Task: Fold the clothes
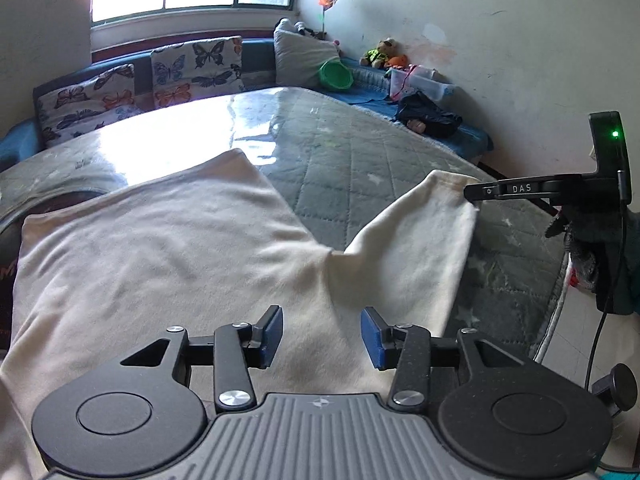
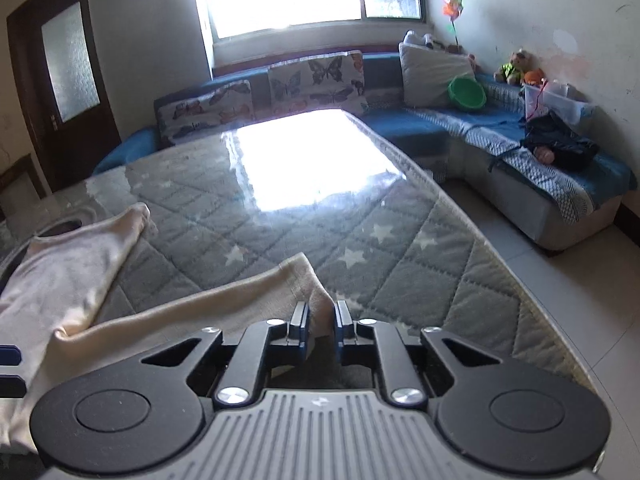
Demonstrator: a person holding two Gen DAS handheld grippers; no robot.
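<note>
The garment [image 1: 168,256] is plain cream, its sleeve [image 2: 224,300] the same shade. Under it, the table cover [image 2: 420,280] is grey-green, quilted in diamonds and dotted with pale stars. The left gripper [image 1: 322,336] and right gripper [image 2: 322,330] are black with blue pads [image 1: 370,338]. The cushions [image 1: 196,68] are off-white, printed with butterflies in orange, blue and dark outline; another cushion [image 2: 432,74] is plain grey. The sofa [image 2: 400,128] is deep blue with a paler checked throw. The basin [image 2: 466,94] is bright green. The pinwheel [image 2: 452,6] looks orange and green, though glare blurs it.
</note>
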